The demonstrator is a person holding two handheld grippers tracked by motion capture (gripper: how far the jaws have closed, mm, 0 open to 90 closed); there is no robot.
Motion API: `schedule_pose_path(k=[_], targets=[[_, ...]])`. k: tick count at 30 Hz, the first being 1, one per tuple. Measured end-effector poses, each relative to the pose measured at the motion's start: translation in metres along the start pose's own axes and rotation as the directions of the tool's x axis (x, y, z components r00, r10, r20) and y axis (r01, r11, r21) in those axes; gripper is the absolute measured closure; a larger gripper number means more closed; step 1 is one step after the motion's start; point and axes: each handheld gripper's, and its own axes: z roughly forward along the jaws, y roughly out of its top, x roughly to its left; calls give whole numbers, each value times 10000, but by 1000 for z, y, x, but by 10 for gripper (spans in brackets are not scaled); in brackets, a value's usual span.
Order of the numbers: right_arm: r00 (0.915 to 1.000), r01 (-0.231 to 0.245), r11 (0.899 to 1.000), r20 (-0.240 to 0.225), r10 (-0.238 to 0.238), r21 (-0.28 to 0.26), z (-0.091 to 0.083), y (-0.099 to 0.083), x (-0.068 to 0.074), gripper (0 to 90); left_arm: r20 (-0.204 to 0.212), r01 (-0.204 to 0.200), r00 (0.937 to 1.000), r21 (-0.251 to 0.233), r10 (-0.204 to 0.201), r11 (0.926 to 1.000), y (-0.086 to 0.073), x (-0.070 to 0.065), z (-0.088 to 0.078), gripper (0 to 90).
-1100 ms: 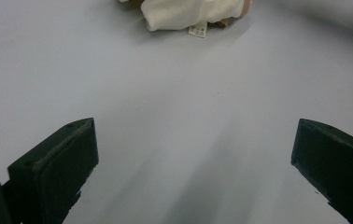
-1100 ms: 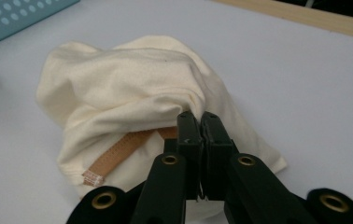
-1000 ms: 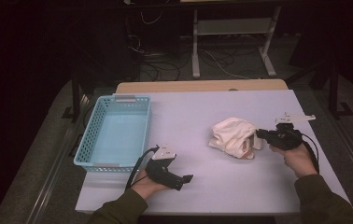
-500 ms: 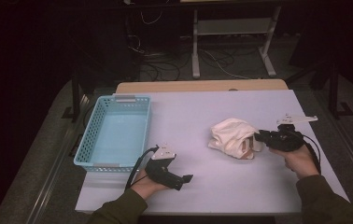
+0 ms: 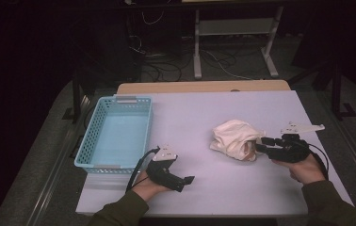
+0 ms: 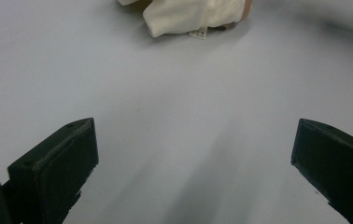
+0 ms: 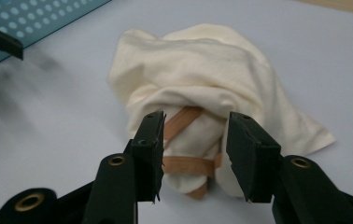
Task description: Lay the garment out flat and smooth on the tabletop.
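A crumpled cream cloth (image 5: 235, 137) with tan straps (image 7: 184, 119) lies right of the table's middle. My right gripper (image 5: 261, 143) sits level at its right edge, pointing left at it. Its jaws have just been opening. In the right gripper view (image 7: 195, 121) they stand apart just short of the cloth (image 7: 202, 70), and the pads do not press on it. My left gripper (image 5: 185, 181) rests near the front edge beside the basket. Its jaws are wide open over bare table (image 6: 193, 140), with the cloth (image 6: 188, 14) farther off.
A light blue plastic basket (image 5: 86, 146) stands at the left of the white table, with nothing in it; its corner (image 7: 34, 18) is in the right gripper view too. A wooden strip (image 5: 204, 87) runs along the far edge. Beyond it are cables and a metal stand on the dark floor.
The right gripper's jaws have opened off the cloth and the hand has drawn back slightly to the right. The cloth stays where it lay. The left hand has not moved.
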Motion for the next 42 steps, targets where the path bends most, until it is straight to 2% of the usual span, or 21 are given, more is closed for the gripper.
schedule_pose_path(k=[6, 7, 10, 21, 35, 42], targets=[[9995, 79, 9992, -321, -67, 389, 5, -8, 9, 552, 16, 2, 10000, -25, -2, 10000, 0, 0, 0, 0], [9986, 73, 9985, -524, -44, 537, 10, -10, 11, 554, 6, -9, 10000, -21, 9, 10000, 0, -1, 0, 0], [9980, 180, 9974, -609, -138, 694, 16, -10, 13, 557, 11, -1, 10000, -8, 1, 10000, 0, -1, 0, 0], [9976, 373, 9917, -622, -298, 1234, 31, -13, 14, 581, 20, -43, 10000, 35, 43, 10000, 0, -1, 1, 0], [9969, 613, 9871, -583, -532, 1480, 43, -12, 15, 625, 24, -59, 10000, 50, 59, 10000, 0, -1, 1, 0], [9956, 835, 9852, -539, -762, 1499, 48, -11, 19, 713, 25, -48, 10000, 38, 47, 10000, 0, -1, 1, 0]])
